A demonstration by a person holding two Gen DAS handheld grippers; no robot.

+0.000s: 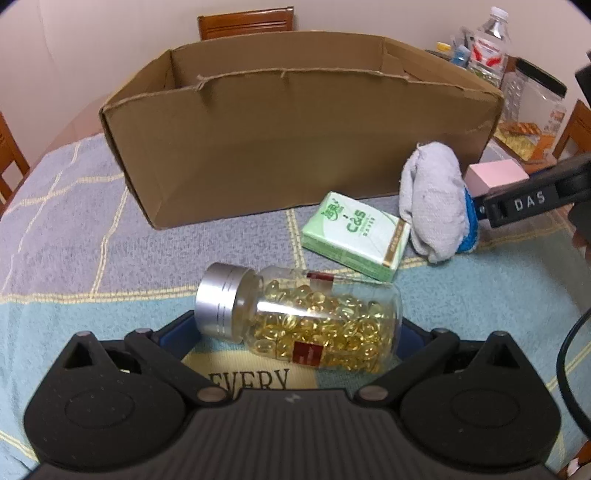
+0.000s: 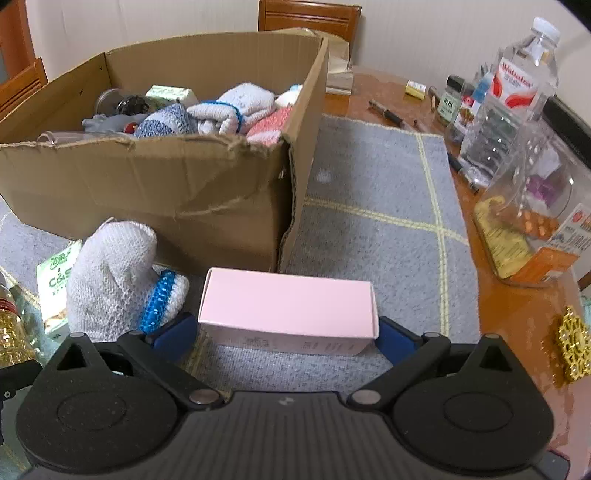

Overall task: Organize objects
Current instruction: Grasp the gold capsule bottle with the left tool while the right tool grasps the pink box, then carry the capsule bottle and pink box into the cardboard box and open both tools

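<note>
Home dining room: wooden chairs (image 1: pixel 245 26) around cloth-covered table (image 2: pixel 376 206), household clutter (image 2: pixel 517 122) at edge.

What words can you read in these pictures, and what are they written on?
"C&S" on the green tissue pack.
"DAS" on the right gripper, seen from the left wrist camera.
"EVERY" on the tablecloth, beneath the capsule bottle.
Too blurred to read: the water bottle label, the small print on the pink box, and the red labels on the capsule bottle.
</note>
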